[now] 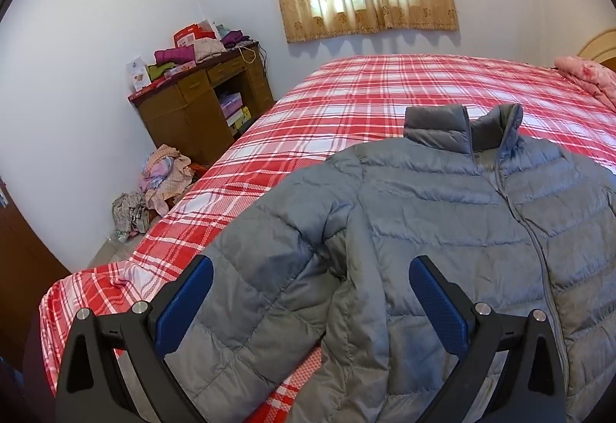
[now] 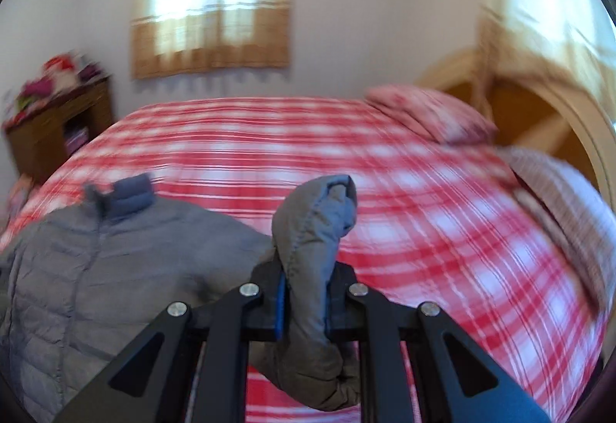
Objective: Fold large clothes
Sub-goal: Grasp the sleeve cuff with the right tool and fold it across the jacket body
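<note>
The grey jacket lies flat, front up, on the near part of the bed, nothing folded yet. The right gripper pinches one sleeve, lifted; the left gripper gapes wide and empty over the other.

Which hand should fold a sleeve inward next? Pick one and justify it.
Right. Its tool is already shut on the jacket's sleeve, lifted off the bed; the left tool hangs open over the other sleeve.
</note>
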